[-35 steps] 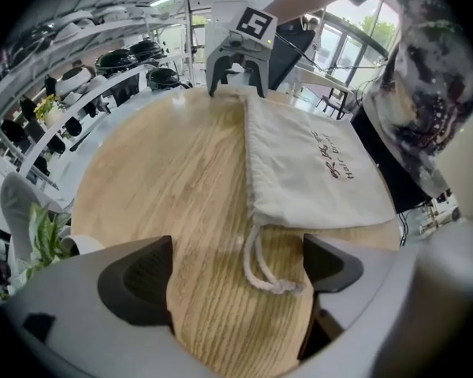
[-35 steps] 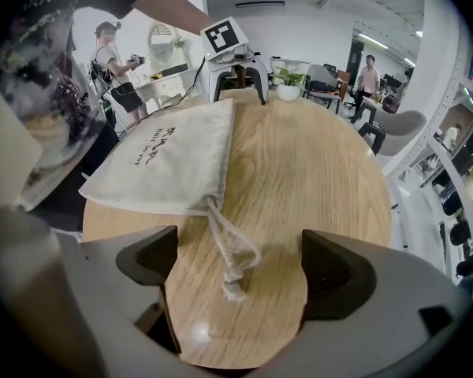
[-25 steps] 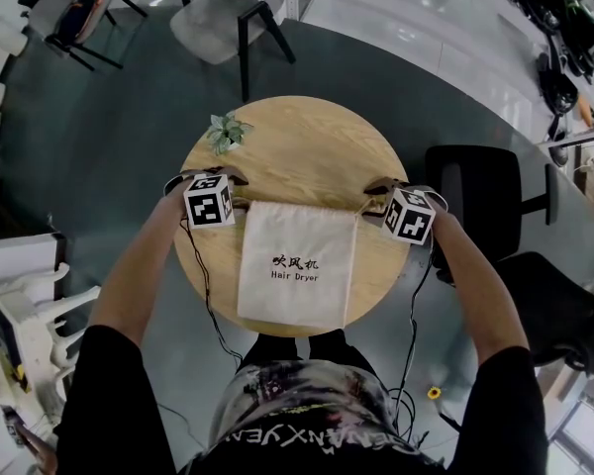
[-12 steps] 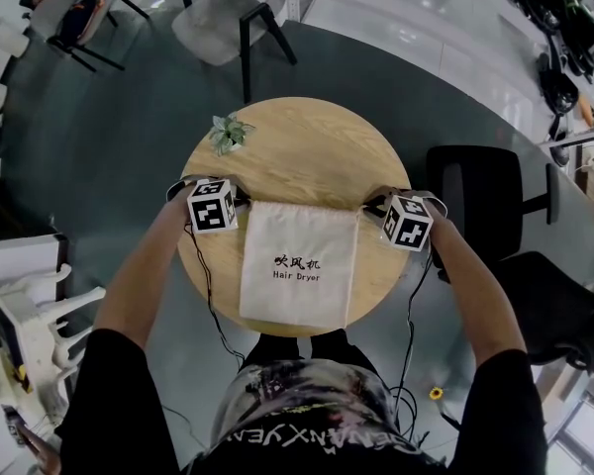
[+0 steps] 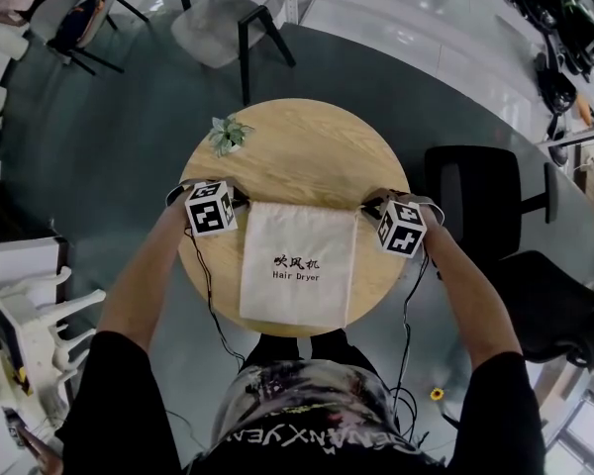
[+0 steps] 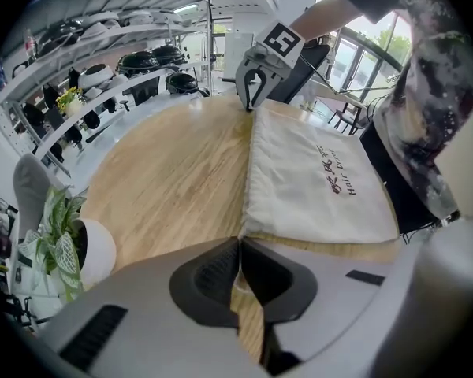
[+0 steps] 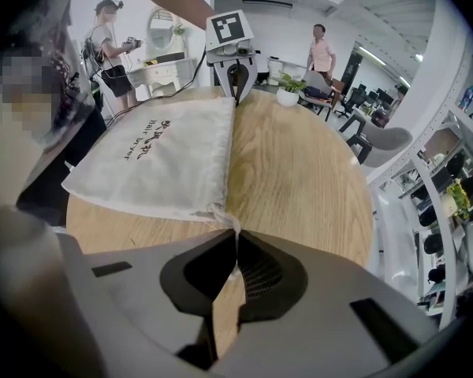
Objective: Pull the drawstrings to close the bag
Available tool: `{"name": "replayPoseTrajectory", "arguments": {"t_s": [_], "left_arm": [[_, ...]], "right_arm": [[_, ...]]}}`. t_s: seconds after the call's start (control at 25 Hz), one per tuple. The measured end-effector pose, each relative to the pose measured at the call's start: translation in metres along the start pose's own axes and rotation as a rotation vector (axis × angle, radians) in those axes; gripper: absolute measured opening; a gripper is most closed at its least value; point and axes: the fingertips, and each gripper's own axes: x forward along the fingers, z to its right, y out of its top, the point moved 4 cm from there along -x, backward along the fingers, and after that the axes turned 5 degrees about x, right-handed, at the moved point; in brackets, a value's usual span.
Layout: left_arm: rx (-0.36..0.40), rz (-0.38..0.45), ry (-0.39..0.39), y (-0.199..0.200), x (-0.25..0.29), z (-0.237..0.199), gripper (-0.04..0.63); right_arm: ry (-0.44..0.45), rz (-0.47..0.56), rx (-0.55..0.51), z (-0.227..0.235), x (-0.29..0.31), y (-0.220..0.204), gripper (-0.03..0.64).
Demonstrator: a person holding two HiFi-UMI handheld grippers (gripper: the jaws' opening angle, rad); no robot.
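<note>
Your L gripper & R gripper each sit clamped shut on 1 drawstring. If you jerk unevenly, a cord may slip or the bag may slide.

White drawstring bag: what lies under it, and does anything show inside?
The bag lies flat on the round wooden table. Its opaque cloth covers the tabletop beneath and hides any contents.

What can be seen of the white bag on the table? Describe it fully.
The white cloth bag lies flat on the wooden table, with black print reading Hair Dryer facing up. Its mouth, not yet drawn in, points away from the person. At its two top corners the left gripper and right gripper have jaws shut on the drawstrings.
</note>
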Motion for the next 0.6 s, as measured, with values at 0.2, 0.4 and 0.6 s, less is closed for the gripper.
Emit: {"name": "replayPoseTrajectory", "arguments": {"t_s": [0.2, 0.4, 0.6], "left_arm": [[0.066, -0.043, 0.047, 0.001, 0.001, 0.003, 0.021], [0.061, -0.037, 0.153, 0.003, -0.003, 0.003, 0.021], [0.041, -0.029, 0.213, 0.008, -0.015, 0.001, 0.021]], "right_arm": [[-0.089, 0.008, 0.014, -0.001, -0.002, 0.002, 0.005], [-0.150, -0.001, 0.012, -0.003, -0.009, 0.008, 0.005], [-0.205, -0.010, 0.021, 0.000, -0.021, 0.011, 0.005]]}}
